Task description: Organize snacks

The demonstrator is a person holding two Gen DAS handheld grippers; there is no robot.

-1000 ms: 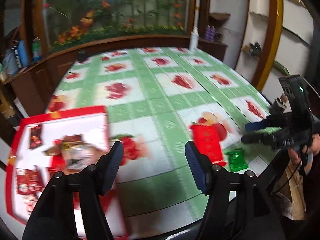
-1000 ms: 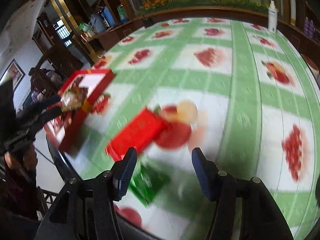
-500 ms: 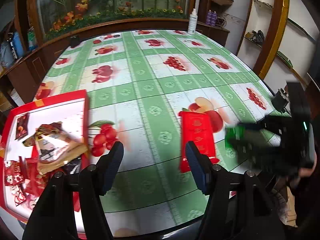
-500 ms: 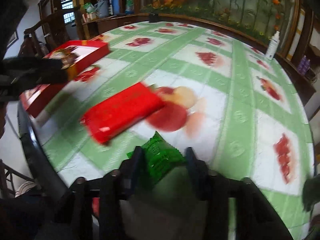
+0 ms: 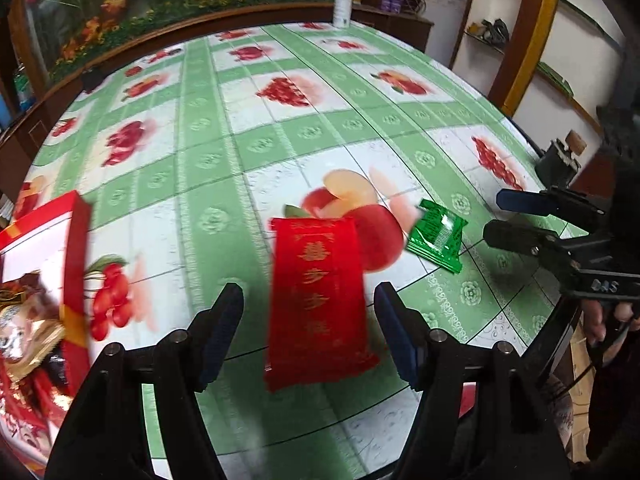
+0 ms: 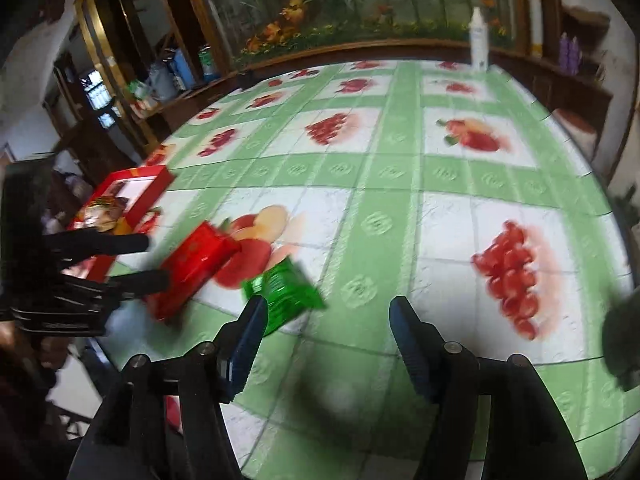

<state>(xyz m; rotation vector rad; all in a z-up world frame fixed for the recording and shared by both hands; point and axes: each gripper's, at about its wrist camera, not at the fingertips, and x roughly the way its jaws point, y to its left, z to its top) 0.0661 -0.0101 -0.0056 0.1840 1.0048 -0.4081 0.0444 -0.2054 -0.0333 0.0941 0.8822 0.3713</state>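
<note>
- Long flat packet (image 5: 318, 300) lies on the tablecloth (image 5: 224, 152) near the 6 o'clock edge, left wrist view.
- Small pouch (image 5: 437, 236) just beside it, at its 2 o'clock.
- Open box (image 5: 76, 264) well apart at 9 o'clock, wrapped snacks (image 5: 24, 320) inside.
- Bottle (image 5: 343, 0) at far edge, 12 o'clock.

My left wrist camera sits low over the near edge of the table (image 5: 224, 152), looking forward between my left gripper (image 5: 310, 330) fingers toward the far wooden ledge, close above the red packet (image 5: 318, 300). My right wrist camera looks from the near right side, angled left and forward past my right gripper (image 6: 326, 344). The 2 views share the red packet (image 6: 192, 270), the green packet (image 5: 436, 236) (image 6: 286, 292), the red box (image 5: 76, 264) (image 6: 136, 196) at left and the white bottle (image 5: 343, 0) (image 6: 478, 40) far off. Each camera catches the other gripper at its frame edge.
</note>
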